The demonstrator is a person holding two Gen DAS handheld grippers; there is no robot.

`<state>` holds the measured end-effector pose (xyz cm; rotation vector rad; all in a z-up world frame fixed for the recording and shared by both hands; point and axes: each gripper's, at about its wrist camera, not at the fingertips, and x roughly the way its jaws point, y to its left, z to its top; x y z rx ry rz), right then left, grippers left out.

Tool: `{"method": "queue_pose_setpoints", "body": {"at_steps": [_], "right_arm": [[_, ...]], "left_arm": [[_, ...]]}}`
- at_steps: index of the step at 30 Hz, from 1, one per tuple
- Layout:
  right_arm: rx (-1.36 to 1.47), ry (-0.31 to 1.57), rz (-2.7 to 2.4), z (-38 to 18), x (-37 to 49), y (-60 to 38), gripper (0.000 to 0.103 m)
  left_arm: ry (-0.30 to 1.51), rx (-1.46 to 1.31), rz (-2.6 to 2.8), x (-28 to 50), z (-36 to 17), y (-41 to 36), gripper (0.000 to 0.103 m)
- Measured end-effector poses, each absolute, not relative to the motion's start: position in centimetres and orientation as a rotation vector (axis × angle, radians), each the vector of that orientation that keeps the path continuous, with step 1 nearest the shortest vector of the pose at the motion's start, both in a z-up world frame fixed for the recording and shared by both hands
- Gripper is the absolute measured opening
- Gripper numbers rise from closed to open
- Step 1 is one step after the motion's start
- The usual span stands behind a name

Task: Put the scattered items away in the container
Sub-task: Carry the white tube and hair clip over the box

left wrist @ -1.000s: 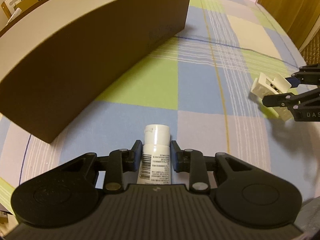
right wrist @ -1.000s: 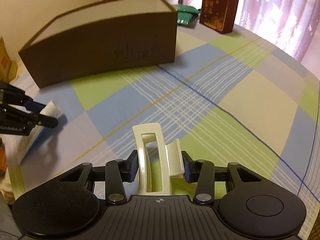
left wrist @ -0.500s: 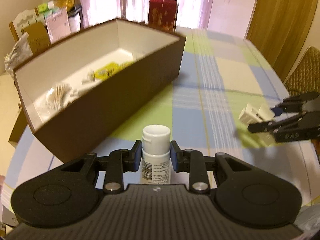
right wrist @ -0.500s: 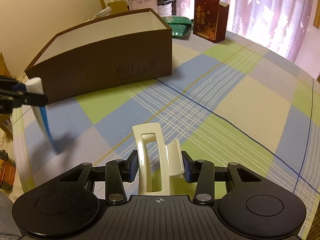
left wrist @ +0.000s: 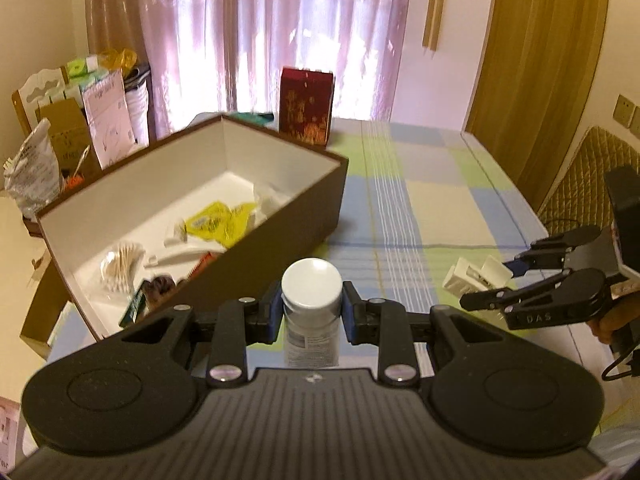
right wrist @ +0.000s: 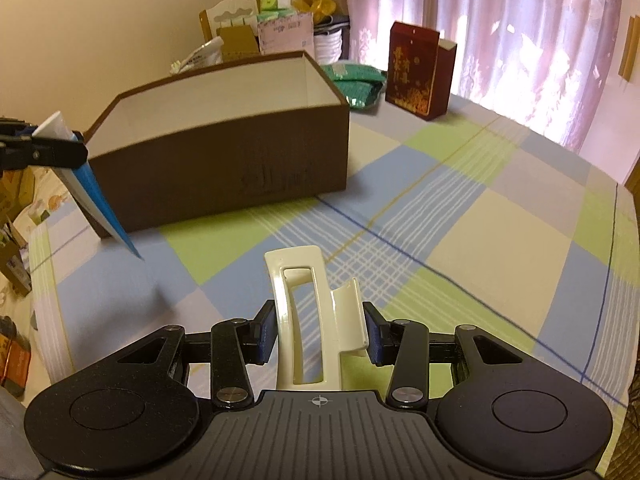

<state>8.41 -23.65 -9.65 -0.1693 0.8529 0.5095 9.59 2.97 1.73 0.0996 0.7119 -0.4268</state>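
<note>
Pink curtains (left wrist: 280, 40) back our bench (left wrist: 440, 208) with its checked cloth. At left stands the open brown cardboard box (left wrist: 280, 216), white inside, holding small items. Our left gripper (left wrist: 311, 312) has its fingers clamped on a white-capped tube (left wrist: 311, 292), raised just beside the box. Our right gripper (right wrist: 320, 336) grips a cream plastic hair claw (right wrist: 308, 312) above the cloth.

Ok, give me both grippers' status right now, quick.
Left gripper: shut on the white-capped tube, lifted off the table.
Right gripper: shut on the cream hair claw clip.
</note>
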Motion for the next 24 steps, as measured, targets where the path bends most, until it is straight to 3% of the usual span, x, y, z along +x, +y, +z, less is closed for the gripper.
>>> {"method": "queue_pose_setpoints", "body": {"at_steps": [24], "right_arm": [[-0.107, 0.628, 0.623, -1.7, 15.8, -15.4, 0.046]], "left_arm": [[0.529, 0.097, -0.345, 15.2, 9.1, 12.1, 0.025]]}}
